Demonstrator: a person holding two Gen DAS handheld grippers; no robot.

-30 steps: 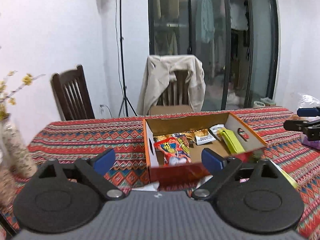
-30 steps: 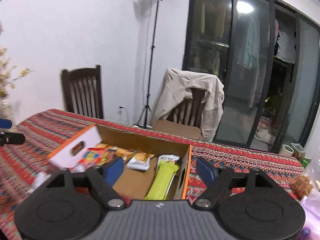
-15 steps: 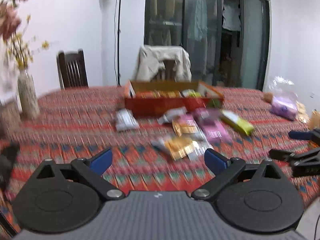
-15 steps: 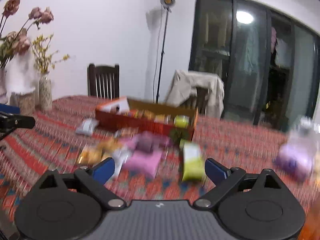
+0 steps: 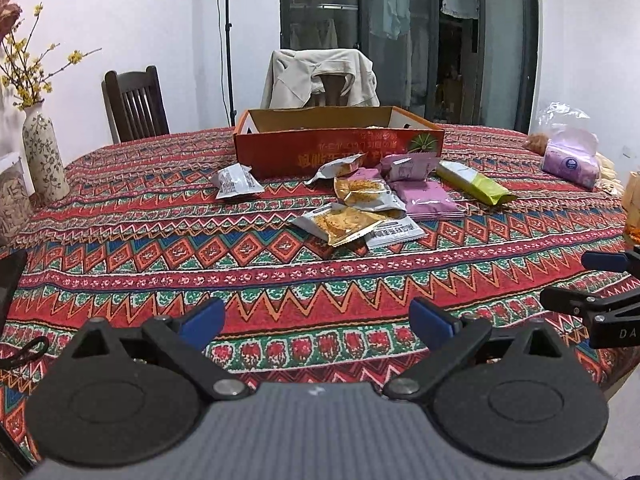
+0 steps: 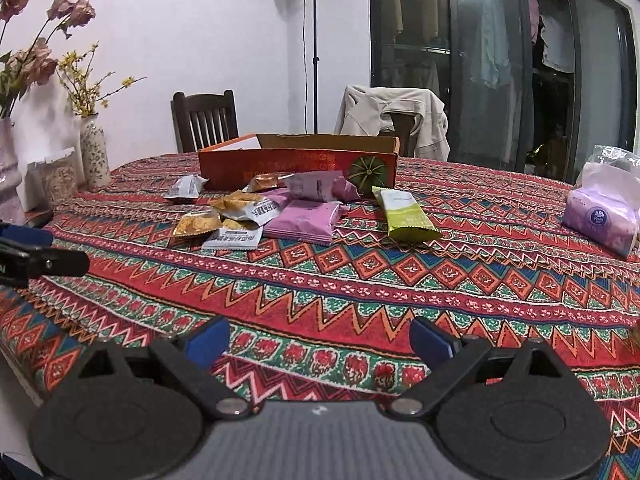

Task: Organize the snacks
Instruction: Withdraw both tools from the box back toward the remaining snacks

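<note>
An orange cardboard box [image 5: 340, 148] stands at the far middle of the table; it also shows in the right wrist view [image 6: 296, 168]. Several loose snack packets lie in front of it: a silver one [image 5: 236, 181], orange-and-silver ones [image 5: 344, 224], pink ones [image 5: 424, 200] and a green bar [image 5: 474, 186]. The right wrist view shows the pink packet [image 6: 304, 220] and green bar [image 6: 404, 212]. My left gripper [image 5: 316, 320] is open and empty over the near table edge. My right gripper [image 6: 318, 338] is open and empty, also near the front edge.
A patterned tablecloth [image 5: 160, 248] covers the table. A vase [image 5: 44, 156] with flowers and a jar stand at the left. A purple tissue pack [image 5: 570, 160] lies at the right. Two chairs stand behind the table, one draped with a beige jacket [image 5: 320, 76].
Both grippers have pulled back from over the box to the near table edge. The loose packets in front of the box have come into view.
</note>
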